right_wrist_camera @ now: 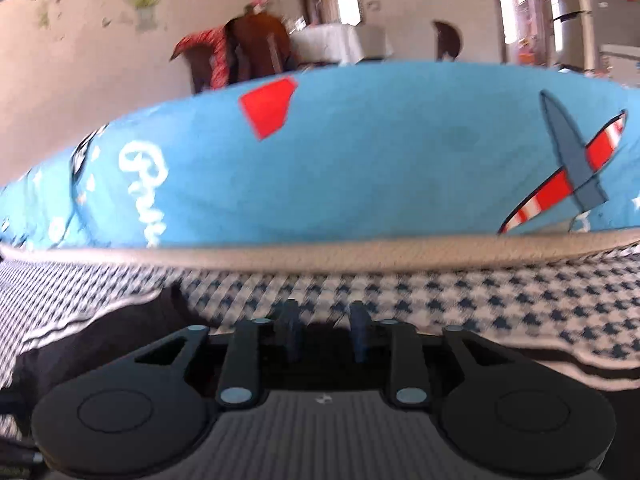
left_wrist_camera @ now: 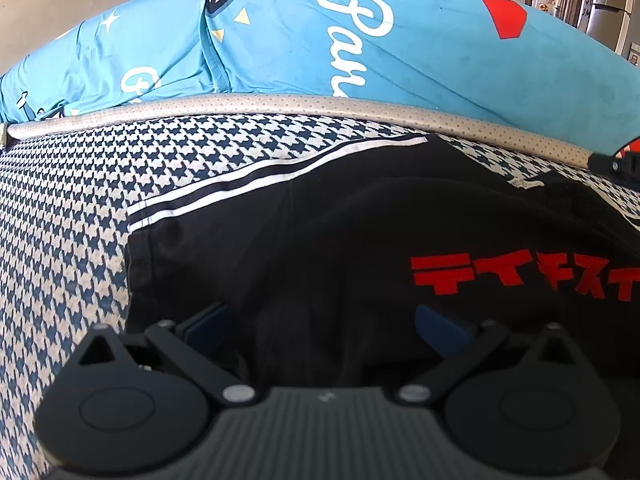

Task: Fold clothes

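A black garment point(left_wrist_camera: 320, 240) with white stripes and red lettering lies on a houndstooth surface point(left_wrist_camera: 72, 216). My left gripper point(left_wrist_camera: 320, 320) is low over its near part, blue pads wide apart with black cloth bunched between them. In the blurred right wrist view my right gripper point(right_wrist_camera: 325, 334) sits at the garment's striped edge point(right_wrist_camera: 100, 320), its pads close together with a narrow gap; black cloth lies under and between them, and I cannot tell whether they pinch it.
A big blue printed cushion point(left_wrist_camera: 400, 48) lies behind a beige piped edge point(left_wrist_camera: 280, 102); it also shows in the right wrist view point(right_wrist_camera: 360, 152). Beyond it stand a chair with clothes point(right_wrist_camera: 240, 52), a doorway and a fridge.
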The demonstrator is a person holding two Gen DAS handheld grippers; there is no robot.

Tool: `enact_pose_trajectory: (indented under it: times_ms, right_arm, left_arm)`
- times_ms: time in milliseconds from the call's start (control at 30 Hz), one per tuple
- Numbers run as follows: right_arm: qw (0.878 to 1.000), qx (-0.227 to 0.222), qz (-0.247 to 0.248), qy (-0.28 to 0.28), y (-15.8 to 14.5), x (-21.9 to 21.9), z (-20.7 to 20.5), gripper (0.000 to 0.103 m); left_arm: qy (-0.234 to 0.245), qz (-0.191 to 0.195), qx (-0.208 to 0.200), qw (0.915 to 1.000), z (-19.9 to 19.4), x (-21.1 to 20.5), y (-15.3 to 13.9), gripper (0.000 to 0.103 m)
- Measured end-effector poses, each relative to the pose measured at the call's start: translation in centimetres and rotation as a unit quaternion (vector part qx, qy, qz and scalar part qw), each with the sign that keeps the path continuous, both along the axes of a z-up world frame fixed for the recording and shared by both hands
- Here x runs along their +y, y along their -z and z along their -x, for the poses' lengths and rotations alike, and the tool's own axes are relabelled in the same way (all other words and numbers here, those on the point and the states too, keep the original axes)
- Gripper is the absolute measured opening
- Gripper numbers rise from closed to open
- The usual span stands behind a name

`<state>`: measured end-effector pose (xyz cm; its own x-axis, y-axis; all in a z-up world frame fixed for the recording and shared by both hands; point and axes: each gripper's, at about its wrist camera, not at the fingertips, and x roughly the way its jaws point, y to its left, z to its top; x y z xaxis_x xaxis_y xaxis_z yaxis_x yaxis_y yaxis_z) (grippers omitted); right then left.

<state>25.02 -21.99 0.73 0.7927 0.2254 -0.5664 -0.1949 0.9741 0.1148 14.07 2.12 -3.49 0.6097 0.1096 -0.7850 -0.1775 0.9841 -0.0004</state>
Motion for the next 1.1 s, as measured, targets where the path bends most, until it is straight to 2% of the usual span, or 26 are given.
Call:
enact_pose_trajectory:
  times_ms: [100,167,267,367,433,600,767,967,1100]
  right_arm:
    - [1.000,-0.002,0.019,0.002,0.5,0.2,-0.8,0.050]
    - [0.999,0.002,0.035,-0.005,1.0,0.7,-1.3,0.051]
    - [0.998,0.007,0.056,-0.023,1.9,1.3,-1.7,0.058]
    - [0.995,0.020,0.090,-0.046,3.1,2.1,-1.7,0.058]
    - [0.992,0.013,0.109,-0.059,3.5,2.5,-1.3,0.056]
    - [0.990,0.014,0.117,-0.072,3.2,2.4,-1.1,0.031]
    - [0.992,-0.006,0.111,-0.054,2.9,2.1,-0.9,0.017]
    - [0.995,-0.076,0.063,0.031,1.5,2.0,-1.7,0.016]
    - [0.994,-0.081,0.040,0.067,1.6,2.1,-2.7,0.017]
  left_arm:
    - [0.000,-0.001,0.001,1.0000,-0.1,-0.1,0.1,0.103]
    - [0.001,-0.003,0.002,1.0000,-0.2,-0.2,0.2,0.103]
    - [0.003,-0.004,0.005,1.0000,-0.2,-0.3,0.4,0.103]
    - [0.004,-0.005,0.006,1.0000,-0.3,-0.3,0.5,0.103]
    - [0.004,-0.006,0.007,0.9999,-0.3,-0.3,0.6,0.103]
    - [0.004,-0.006,0.007,0.9999,-0.4,-0.4,0.7,0.103]
    - [0.005,-0.010,0.004,0.9999,-0.4,-0.4,0.7,0.103]
    - [0.004,-0.021,0.000,0.9998,-0.3,-0.7,0.9,0.103]
    - [0.002,-0.028,0.002,0.9996,-0.5,-0.8,1.0,0.103]
